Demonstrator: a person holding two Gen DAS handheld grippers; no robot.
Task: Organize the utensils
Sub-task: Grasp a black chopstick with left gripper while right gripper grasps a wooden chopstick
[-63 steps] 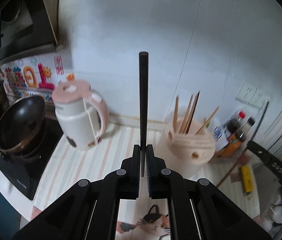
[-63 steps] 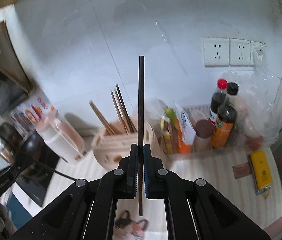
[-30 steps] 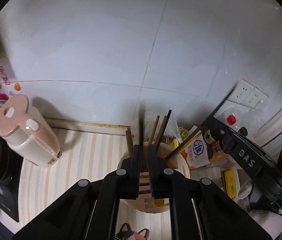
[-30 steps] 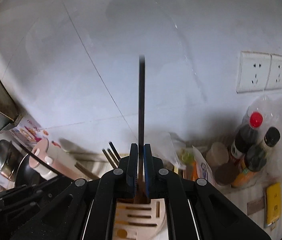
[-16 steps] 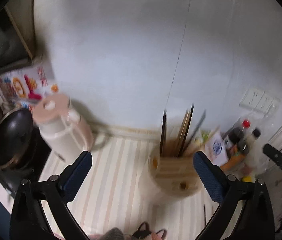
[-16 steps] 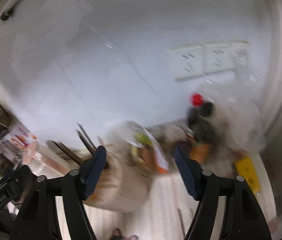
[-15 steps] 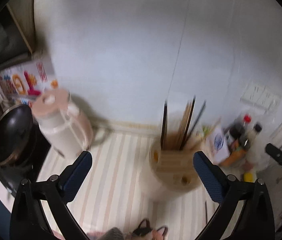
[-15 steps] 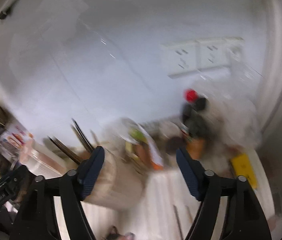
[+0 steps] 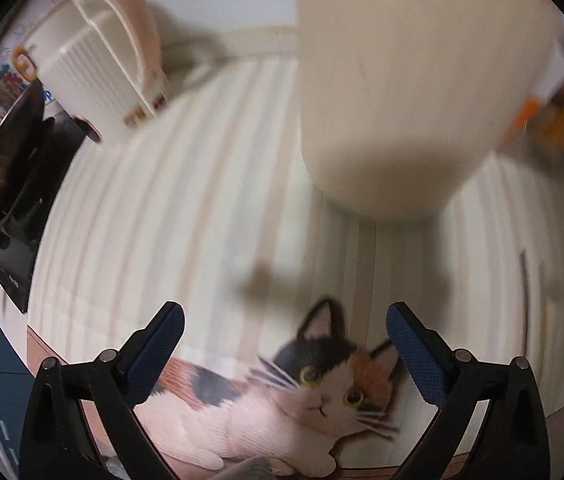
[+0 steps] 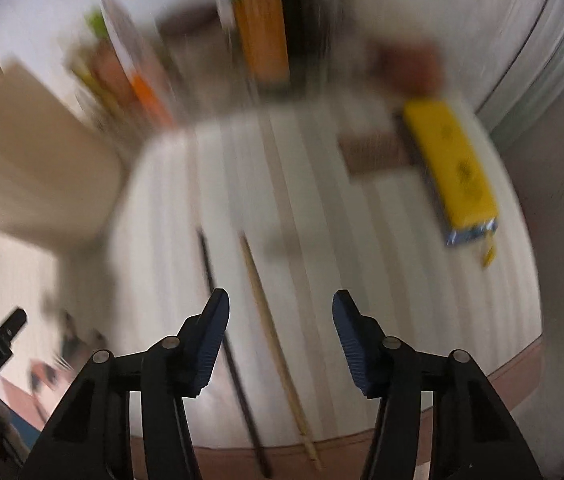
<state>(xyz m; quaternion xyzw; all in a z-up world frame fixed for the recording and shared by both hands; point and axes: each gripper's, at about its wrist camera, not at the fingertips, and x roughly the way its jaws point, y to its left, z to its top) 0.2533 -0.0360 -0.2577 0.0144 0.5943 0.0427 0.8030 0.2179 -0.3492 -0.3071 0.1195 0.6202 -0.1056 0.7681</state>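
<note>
Lying flat on the striped table (image 10: 322, 216), a thin black chopstick (image 10: 222, 332) and a pale wooden chopstick (image 10: 270, 328) sit side by side, close but apart. The right gripper (image 10: 280, 336) has its fingers wide open and empty, right above the wooden one. The left gripper (image 9: 284, 350) is open and empty too, near the round pale wooden utensil holder (image 9: 398, 92). Both sticks look light, stiff and smooth, so they could roll or slip. Pinching one near its middle seems best. A cat picture mat (image 9: 302, 408) lies below the left fingers.
</note>
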